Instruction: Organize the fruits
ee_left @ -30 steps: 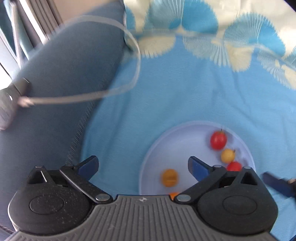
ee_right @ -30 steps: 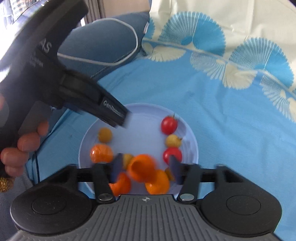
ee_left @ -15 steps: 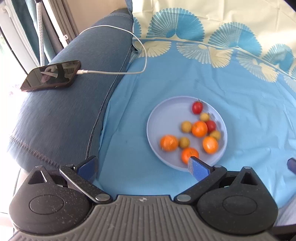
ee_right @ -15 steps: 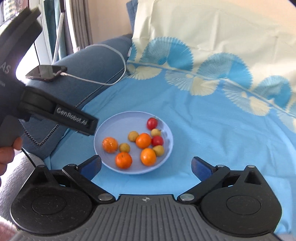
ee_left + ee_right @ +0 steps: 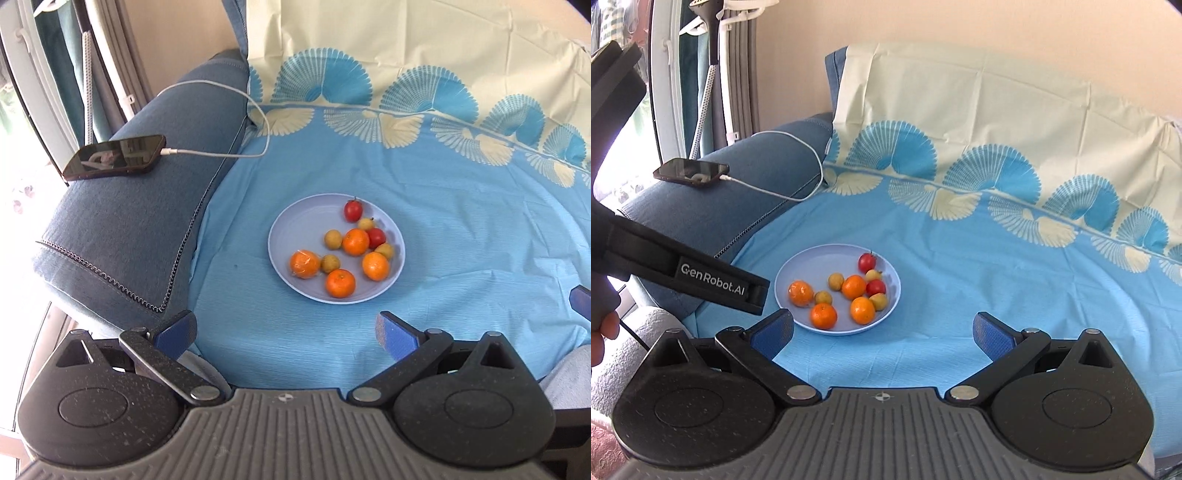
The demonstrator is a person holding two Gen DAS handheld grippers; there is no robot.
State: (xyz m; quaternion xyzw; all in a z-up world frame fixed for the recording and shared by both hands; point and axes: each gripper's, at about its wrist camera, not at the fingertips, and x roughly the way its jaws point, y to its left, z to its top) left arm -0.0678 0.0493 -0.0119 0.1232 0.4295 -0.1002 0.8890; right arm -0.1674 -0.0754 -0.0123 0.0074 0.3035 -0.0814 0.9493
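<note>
A pale blue plate [image 5: 291,229] sits on the blue sofa cover and holds several oranges [image 5: 340,283], two red cherry tomatoes [image 5: 353,209] and several small yellow fruits [image 5: 332,239]. The plate also shows in the right wrist view [image 5: 798,269] with the oranges [image 5: 823,316]. My left gripper [image 5: 284,330] is open and empty, held back from the plate's near edge. My right gripper [image 5: 882,328] is open and empty, just short of the plate's near right edge. The left gripper's body [image 5: 701,280] shows at the left of the right wrist view.
A black phone [image 5: 114,157] lies on the sofa armrest [image 5: 122,240] at left, with a white charging cable [image 5: 229,122] running to the cushion. A cream and blue patterned sheet [image 5: 424,110] covers the backrest. A window and curtains [image 5: 698,74] stand at far left.
Both grippers have pulled back and up from the plate. The right gripper, closed around an orange one second ago, has opened and the orange lies on the plate.
</note>
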